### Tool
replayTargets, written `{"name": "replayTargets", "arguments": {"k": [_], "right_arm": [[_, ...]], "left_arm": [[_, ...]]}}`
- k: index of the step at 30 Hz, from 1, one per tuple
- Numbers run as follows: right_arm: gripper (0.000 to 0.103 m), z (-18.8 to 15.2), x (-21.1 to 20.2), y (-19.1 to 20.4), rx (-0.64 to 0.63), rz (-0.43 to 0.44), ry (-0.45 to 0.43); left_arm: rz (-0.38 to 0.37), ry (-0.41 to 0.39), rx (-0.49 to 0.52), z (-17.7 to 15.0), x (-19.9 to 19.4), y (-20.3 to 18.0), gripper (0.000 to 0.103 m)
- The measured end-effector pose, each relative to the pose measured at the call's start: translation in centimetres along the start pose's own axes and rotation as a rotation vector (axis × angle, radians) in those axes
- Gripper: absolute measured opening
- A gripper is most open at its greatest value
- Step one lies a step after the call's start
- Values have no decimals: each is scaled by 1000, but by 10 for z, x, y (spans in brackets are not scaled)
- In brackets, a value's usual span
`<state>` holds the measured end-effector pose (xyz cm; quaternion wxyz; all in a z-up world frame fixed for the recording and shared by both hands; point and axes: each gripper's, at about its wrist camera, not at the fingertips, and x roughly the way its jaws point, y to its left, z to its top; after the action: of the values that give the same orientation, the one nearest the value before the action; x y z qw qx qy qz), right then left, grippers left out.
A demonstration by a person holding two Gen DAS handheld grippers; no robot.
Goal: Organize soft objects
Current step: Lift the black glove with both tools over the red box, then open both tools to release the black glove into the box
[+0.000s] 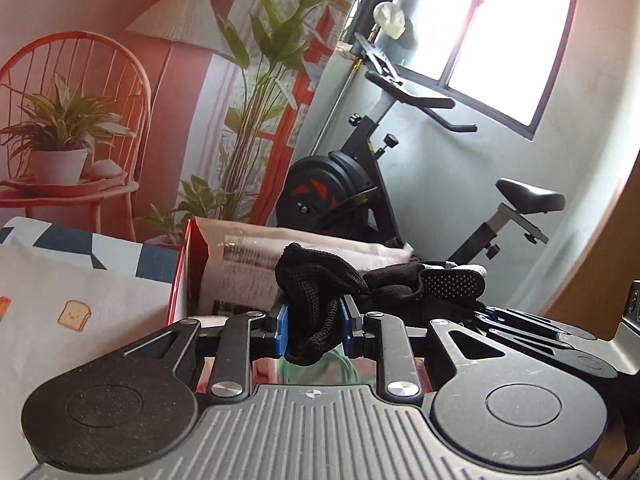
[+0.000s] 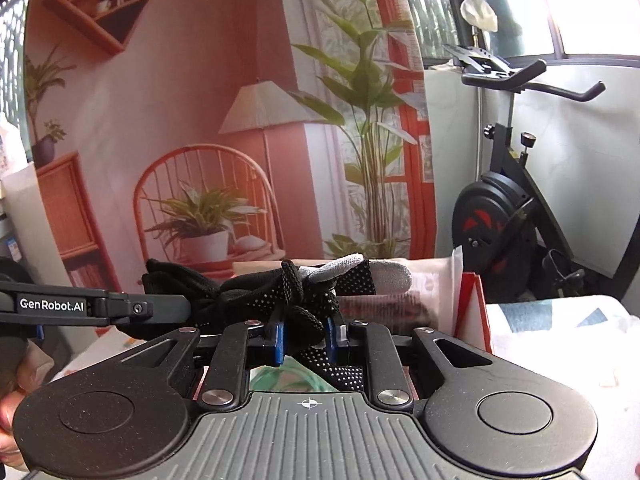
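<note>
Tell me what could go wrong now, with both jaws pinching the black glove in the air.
The left gripper and right gripper each pinch only a bunched fold of the black glove, so it could slip free. Pulling apart may stretch it. Its dangling end could snag the red box rim.

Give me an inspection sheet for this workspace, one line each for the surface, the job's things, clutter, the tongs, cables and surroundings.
Surface: patterned cloth with toast prints, partly seen.
Job's things: black glove, dotted palm and grey fingertips, bunched and stretched between both tongs.
Clutter: red box holding a clear plastic bag of printed material, behind the glove.
Tongs: left tongs shut on the glove's cuff end; right tongs shut on its other end.
Cables: nothing seen.
Surroundings: printed room backdrop with chair, lamp and plants; exercise bike by a bright window.
</note>
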<state>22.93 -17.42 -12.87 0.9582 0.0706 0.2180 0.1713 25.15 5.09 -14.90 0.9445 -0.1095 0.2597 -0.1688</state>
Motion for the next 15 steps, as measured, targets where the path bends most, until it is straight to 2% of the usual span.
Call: {"name": "replayTargets", "arguments": {"k": [8, 11, 15], "right_arm": [[17, 15, 71, -20, 25, -44, 129], [17, 14, 95, -26, 61, -61, 203], [21, 9, 114, -32, 83, -83, 266]], "left_arm": [[50, 83, -12, 20, 56, 21, 27], [72, 117, -6, 20, 70, 27, 32], [104, 150, 5, 19, 83, 32, 46]]}}
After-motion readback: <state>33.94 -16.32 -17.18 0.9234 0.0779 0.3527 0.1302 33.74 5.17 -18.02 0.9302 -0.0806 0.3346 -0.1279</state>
